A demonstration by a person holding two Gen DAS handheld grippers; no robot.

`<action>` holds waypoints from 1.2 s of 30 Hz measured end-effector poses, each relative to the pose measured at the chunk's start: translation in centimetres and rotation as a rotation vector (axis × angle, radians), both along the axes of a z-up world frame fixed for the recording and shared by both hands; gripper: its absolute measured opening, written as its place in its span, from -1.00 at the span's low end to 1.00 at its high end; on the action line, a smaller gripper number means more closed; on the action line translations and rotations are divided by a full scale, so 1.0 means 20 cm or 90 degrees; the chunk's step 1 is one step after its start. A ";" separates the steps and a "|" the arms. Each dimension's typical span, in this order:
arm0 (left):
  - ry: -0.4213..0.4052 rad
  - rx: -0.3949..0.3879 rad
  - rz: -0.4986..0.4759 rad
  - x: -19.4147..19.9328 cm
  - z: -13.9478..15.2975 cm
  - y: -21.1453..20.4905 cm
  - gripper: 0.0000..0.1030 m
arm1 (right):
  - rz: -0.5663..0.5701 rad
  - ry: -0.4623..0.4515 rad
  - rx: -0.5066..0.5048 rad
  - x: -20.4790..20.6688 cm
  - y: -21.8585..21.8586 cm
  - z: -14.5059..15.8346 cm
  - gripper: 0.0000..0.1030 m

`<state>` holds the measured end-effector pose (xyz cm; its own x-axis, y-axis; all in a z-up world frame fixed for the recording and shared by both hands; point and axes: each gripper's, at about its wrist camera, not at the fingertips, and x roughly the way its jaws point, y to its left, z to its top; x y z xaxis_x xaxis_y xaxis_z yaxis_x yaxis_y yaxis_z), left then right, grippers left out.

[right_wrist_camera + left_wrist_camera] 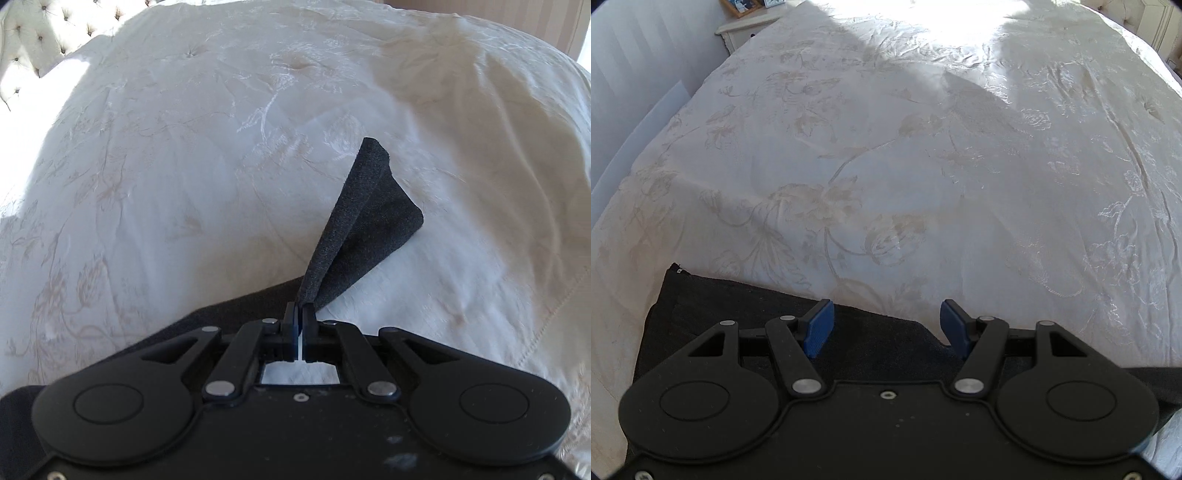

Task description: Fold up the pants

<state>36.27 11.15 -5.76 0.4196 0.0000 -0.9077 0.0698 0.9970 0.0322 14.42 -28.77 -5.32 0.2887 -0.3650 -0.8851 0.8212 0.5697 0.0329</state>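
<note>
Pants lie near on the bed, long axis left-right, mostly hidden under the tools. Left claw spread above them; right claw pinches a raised corner.

A cream bedspread with a woven floral pattern covers the bed, creased in long wrinkles and lit by a bright patch of sunlight at its far side. Beyond the bed's far left corner stands a pale nightstand, with what appears to be a framed picture on top, cut off by the frame's edge. White vertical blinds hang along the left. In the right wrist view, a tufted, buttoned headboard rises at the upper left behind the bedspread.
</note>
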 end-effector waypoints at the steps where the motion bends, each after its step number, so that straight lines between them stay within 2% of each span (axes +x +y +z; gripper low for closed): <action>1: 0.009 -0.002 0.002 0.02 -0.01 0.00 0.28 | -0.001 0.000 -0.001 -0.03 0.02 0.00 -0.98; 9: 0.088 -0.020 0.021 0.06 -0.12 0.00 0.28 | -0.018 -0.011 0.010 -0.19 0.08 0.02 -0.98; 14: 0.112 -0.012 -0.001 0.08 -0.16 -0.05 0.28 | -0.021 -0.010 0.014 -0.29 0.12 0.05 -0.98; 20: 0.145 -0.013 0.007 0.13 -0.22 -0.09 0.29 | -0.027 -0.001 0.022 -0.35 0.14 0.03 -0.98; 23: 0.181 0.011 -0.008 0.14 -0.29 -0.14 0.26 | -0.024 -0.001 0.020 -0.35 0.14 0.03 -0.98; 24: 0.196 0.020 -0.010 0.14 -0.32 -0.15 0.21 | -0.024 -0.001 0.019 -0.35 0.15 0.03 -0.98; 25: 0.204 0.018 -0.005 0.13 -0.33 -0.14 -0.02 | -0.024 -0.002 0.019 -0.35 0.15 0.03 -0.98; 26: 0.208 0.006 0.003 0.13 -0.33 -0.13 -0.36 | -0.024 -0.003 0.019 -0.35 0.15 0.03 -0.98; 29: 0.183 -0.032 0.036 0.09 -0.26 -0.08 -0.73 | -0.023 -0.008 0.021 -0.36 0.14 0.04 -0.98; 32: 0.140 -0.053 0.041 -0.01 -0.13 -0.02 -0.80 | -0.017 -0.015 0.020 -0.38 0.15 0.07 -0.98; 36: 0.076 -0.065 0.032 -0.25 0.09 0.06 -0.81 | 0.002 -0.017 0.005 -0.42 0.18 0.14 -0.98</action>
